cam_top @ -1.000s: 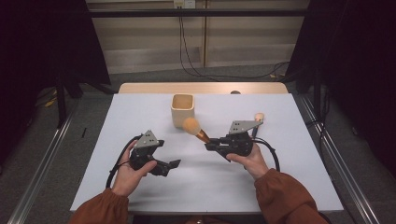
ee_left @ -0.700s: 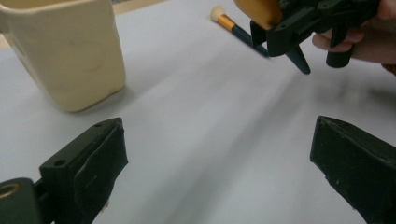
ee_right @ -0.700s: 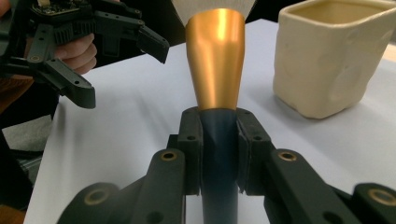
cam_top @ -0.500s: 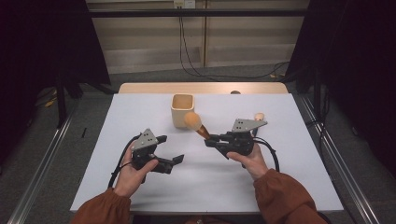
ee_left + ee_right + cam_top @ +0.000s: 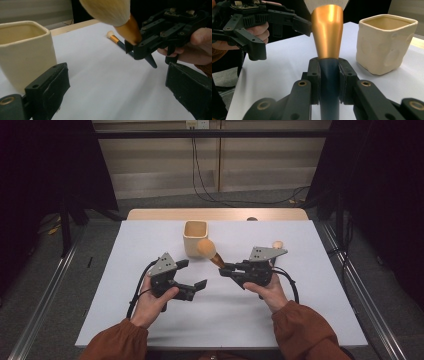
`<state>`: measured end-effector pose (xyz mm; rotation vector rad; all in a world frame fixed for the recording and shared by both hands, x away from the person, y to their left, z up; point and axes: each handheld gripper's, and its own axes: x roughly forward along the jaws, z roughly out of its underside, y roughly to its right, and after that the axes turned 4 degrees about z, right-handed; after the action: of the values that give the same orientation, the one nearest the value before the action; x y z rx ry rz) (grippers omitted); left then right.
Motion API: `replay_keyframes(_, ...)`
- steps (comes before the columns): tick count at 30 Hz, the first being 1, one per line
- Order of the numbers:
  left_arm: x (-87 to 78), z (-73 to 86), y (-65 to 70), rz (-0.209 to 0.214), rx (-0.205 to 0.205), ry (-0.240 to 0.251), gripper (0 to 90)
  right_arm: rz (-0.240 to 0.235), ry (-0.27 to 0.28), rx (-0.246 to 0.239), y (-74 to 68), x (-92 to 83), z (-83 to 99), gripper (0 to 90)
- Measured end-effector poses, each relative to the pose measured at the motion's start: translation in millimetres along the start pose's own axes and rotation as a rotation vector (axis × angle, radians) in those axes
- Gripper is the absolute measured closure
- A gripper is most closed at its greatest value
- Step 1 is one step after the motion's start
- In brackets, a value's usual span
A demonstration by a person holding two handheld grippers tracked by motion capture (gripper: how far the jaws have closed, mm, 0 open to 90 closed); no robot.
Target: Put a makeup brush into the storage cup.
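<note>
On a white counter (image 5: 220, 320) in a dark-curtained room, the left hand-held gripper (image 5: 192, 276) waits open at centre-left; beside the cream cup (image 5: 194, 238), the right hand-held gripper (image 5: 225, 269) clamps a large makeup brush (image 5: 209, 251) by its handle. Best tipped upright, handle-first, before lowering it in.

The left gripper (image 5: 120, 95) has its two black jaws wide apart over the white worktop (image 5: 100, 82), nothing between them. A cream square cup (image 5: 25, 52) stands just beyond the near-left jaw. Farther off, the right gripper (image 5: 140, 47), held by a hand (image 5: 192, 47), clamps a large brush (image 5: 117, 17) with pale bristles and a gold ferrule. A smaller brush (image 5: 117, 41) lies on the worktop behind it.
</note>
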<state>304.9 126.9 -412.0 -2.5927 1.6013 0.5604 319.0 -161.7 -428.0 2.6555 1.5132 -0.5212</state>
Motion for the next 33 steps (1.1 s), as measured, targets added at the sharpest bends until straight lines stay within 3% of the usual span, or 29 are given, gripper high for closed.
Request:
replay_keyframes(15,27.9,-11.7,5.6,0.018,-0.036,0.024,4.8,0.002,0.005,-0.004,0.8,-2.3,-1.0,75.1)
replay_keyframes(21,30.7,-14.4,5.6,-0.003,-0.026,0.041,10.1,0.001,0.004,-0.007,0.5,-1.4,-0.6,75.0)
replay_keyframes(30,36.0,-16.5,5.1,0.012,-0.073,0.053,21.7,-0.003,0.002,-0.006,-0.2,-0.4,0.2,75.0)
replay_keyframes(33,37.2,-15.9,5.2,0.018,-0.073,0.047,25.8,-0.003,0.0,-0.008,-0.3,0.1,0.4,75.0)
